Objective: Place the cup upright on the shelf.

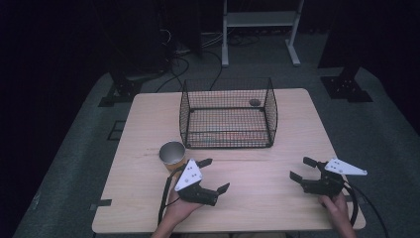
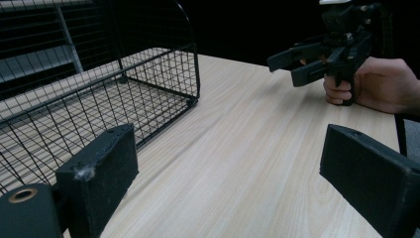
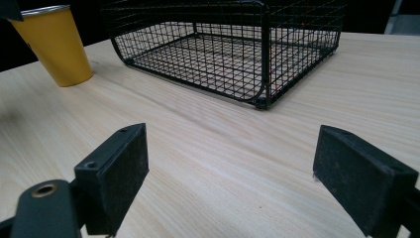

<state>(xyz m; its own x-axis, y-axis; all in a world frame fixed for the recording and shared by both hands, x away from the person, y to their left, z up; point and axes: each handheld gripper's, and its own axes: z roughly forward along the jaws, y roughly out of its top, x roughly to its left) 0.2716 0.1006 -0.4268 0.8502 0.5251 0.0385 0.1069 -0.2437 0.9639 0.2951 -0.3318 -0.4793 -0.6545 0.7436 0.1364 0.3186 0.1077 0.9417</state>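
With jaws apart, both grippers (image 1: 210, 175) (image 1: 303, 168) hover low.

The desk (image 1: 257, 163) is light wood with thin brown lines running along it. The basket (image 1: 228, 113) is black wire, and its wires cross to make lots of little squares. The cup (image 3: 55, 44) is yellow on the outside with a shiny silver rim. The left gripper (image 1: 215, 176) is black, and so is the right gripper (image 1: 300, 168). Each one has a pale grey plate with three corners on top, with small dark dots on it. The fingers (image 3: 116, 171) are flat black. A round gold ring sits on the black part beside one finger. The floor (image 1: 74, 148) is grey.
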